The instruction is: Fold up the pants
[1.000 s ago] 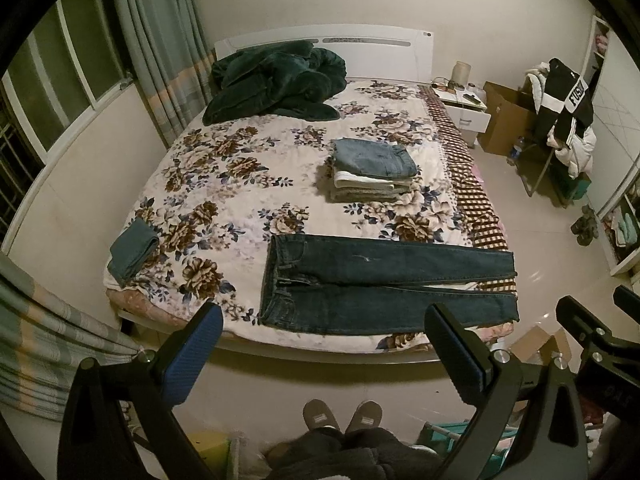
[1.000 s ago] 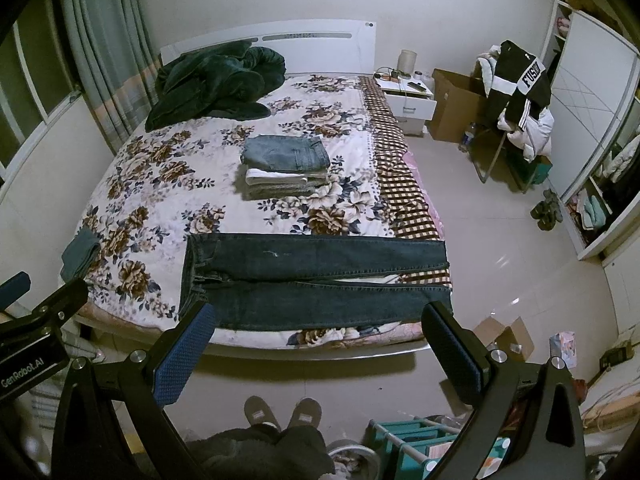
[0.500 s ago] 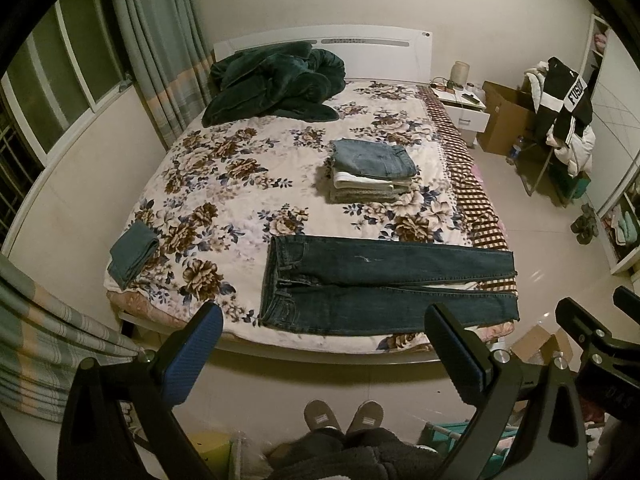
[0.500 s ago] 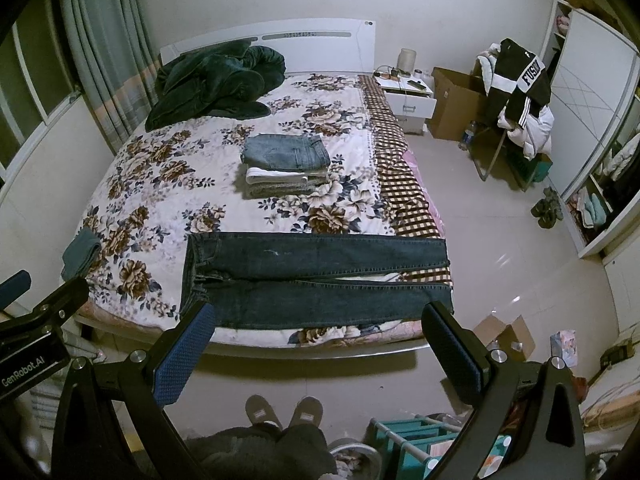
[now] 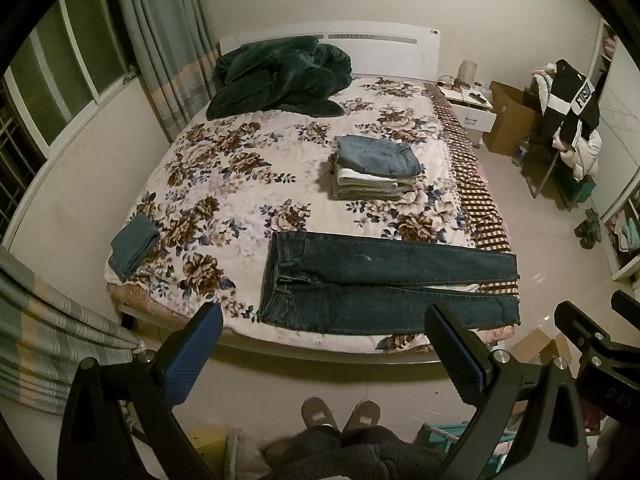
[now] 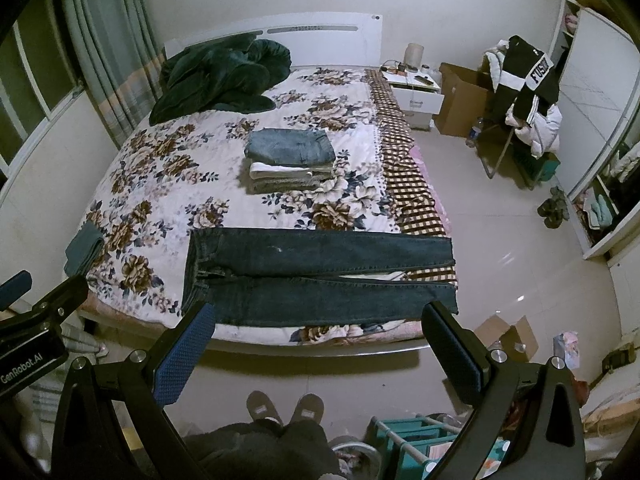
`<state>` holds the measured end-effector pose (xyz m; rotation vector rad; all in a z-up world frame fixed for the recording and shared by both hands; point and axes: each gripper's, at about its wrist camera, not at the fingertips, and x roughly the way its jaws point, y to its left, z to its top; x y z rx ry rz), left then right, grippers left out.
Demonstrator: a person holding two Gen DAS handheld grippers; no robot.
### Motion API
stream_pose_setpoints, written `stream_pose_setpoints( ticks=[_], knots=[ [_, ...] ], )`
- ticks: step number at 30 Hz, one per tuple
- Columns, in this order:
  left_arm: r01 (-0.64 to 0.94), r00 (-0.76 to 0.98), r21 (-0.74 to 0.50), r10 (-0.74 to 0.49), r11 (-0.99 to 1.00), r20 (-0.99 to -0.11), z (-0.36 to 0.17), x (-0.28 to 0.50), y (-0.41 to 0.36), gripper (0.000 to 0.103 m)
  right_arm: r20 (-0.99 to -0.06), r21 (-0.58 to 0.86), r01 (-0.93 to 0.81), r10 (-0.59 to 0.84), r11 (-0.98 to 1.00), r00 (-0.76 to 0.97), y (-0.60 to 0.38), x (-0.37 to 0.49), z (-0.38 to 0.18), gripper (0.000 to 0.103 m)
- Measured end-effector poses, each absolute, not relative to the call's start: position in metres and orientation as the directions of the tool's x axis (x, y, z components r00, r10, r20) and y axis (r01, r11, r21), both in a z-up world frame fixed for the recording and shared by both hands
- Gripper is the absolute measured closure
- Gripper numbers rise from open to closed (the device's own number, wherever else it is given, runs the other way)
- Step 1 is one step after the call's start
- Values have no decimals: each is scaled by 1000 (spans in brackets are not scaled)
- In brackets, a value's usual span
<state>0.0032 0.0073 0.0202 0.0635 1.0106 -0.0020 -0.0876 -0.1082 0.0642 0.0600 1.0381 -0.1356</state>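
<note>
Left wrist view: almost nothing has changed in the last second. The left gripper (image 5: 324, 344) stays spread wide and empty, and the jeans (image 5: 384, 288) lie flat on the bed (image 5: 240, 184) ahead, so folding is not begun. A jacket (image 5: 576, 104) reads "FUS".

Right wrist view: the right gripper (image 6: 320, 344) is also released and holds nothing, with the jeans (image 6: 320, 276) just ahead. The left gripper (image 6: 32, 340) body reads "GenRobot.AI".
</note>
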Motion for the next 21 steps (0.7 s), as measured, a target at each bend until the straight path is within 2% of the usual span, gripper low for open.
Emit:
stream_pose_setpoints(
  ticks=[6, 12, 17, 21],
  knots=[
    [-14, 547, 67, 64, 998, -835, 6, 27, 0, 0, -866, -9, 149, -82, 989, 493, -132, -56, 41, 0],
    [-127, 572, 132, 181, 983, -800, -41, 94, 7, 0, -877, 10, 223, -99, 975, 471, -173, 2, -13, 0],
    [-213, 475, 117, 208, 970, -855, -114, 166, 29, 0, -914, 42, 350, -105, 936, 392, -223, 78, -87, 0],
    [-251, 322, 104, 184, 962, -929, -199, 235, 42, 0, -954, 71, 459, -75, 885, 292, -263, 146, -173, 0]
  ],
)
